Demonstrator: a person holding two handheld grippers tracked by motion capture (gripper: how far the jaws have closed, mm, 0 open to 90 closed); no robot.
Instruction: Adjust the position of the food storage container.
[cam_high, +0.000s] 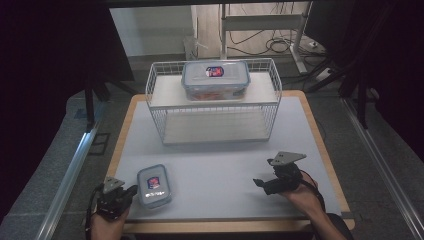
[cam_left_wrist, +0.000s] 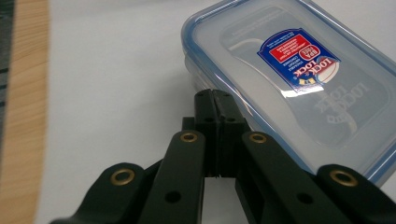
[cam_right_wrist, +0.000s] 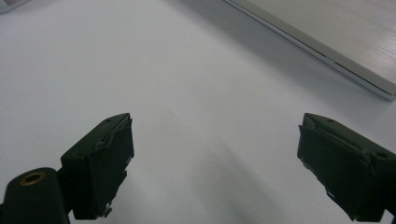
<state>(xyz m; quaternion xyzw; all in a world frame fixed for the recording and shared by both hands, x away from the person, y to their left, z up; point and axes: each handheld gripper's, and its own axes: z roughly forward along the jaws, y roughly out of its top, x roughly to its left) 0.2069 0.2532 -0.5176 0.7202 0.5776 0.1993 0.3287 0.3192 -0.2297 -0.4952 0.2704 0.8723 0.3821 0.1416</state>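
At the near left corner of the table (cam_high: 300, 120), the left gripper (cam_high: 131, 191) sits in the person's left hand (cam_high: 102, 227), its jaws pressed flat together with nothing between them — the left gripper view shows the two black pads meeting in one seam. Their tips (cam_left_wrist: 215, 100) are right at the near left edge of a small food container (cam_high: 154, 185), a clear rounded box with a blue-rimmed lid and a red-and-blue label; from these pictures I can't tell whether they touch the box or stop just short. The small container (cam_left_wrist: 299, 93) lies flat on the white table top, lid up, close to the near edge.

Farther back, in the middle, a white wire rack (cam_high: 214, 102) stands on the table. On its upper shelf rests a larger container (cam_high: 215, 80) of the same sort, lid on, label up; the lower shelf sits just above the table top.

Over at the near right, the right gripper (cam_high: 259, 183) is held in the person's right hand (cam_high: 305, 197), pointing leftward across the table and well apart from both boxes. Its jaws are spread wide — in the right gripper view (cam_right_wrist: 215, 154) the two pads stand far apart with only bare white surface between them.
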